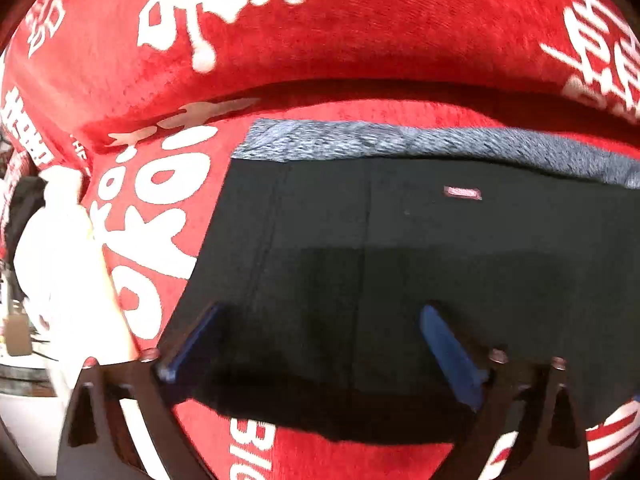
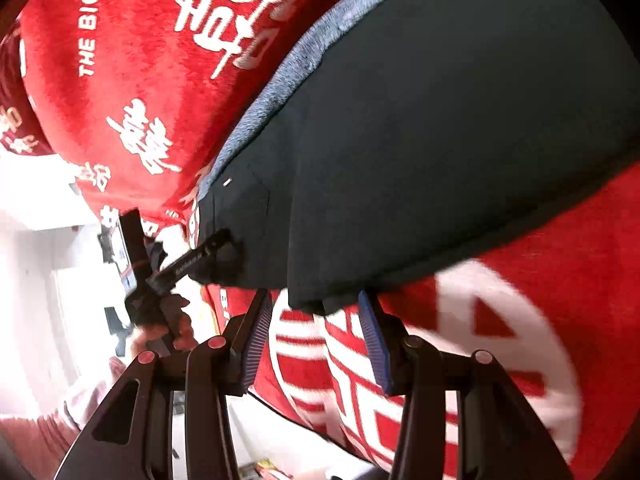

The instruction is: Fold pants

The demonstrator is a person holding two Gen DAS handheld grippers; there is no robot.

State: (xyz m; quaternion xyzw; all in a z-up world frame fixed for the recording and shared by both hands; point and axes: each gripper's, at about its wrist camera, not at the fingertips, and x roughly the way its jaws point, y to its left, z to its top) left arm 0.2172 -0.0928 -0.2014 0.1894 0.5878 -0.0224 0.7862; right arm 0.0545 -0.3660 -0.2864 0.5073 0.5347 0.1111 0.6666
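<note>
Only the left wrist view shows the small pink label [image 1: 463,193] on the black pants [image 1: 400,260] lying flat, grey waistband [image 1: 400,140] outermost, on the red blanket [image 1: 360,40] under the open-jawed left gripper [image 1: 320,344], whereas the right wrist view shows the right gripper [image 2: 316,340], jaws apart, at the folded pants' corner with the left gripper opposite

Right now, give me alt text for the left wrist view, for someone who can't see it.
Dark folded pants with a grey waistband along the far edge lie on a red blanket printed with white characters. The left gripper is open just above the pants' near edge, its blue-padded fingers spread apart.
</note>
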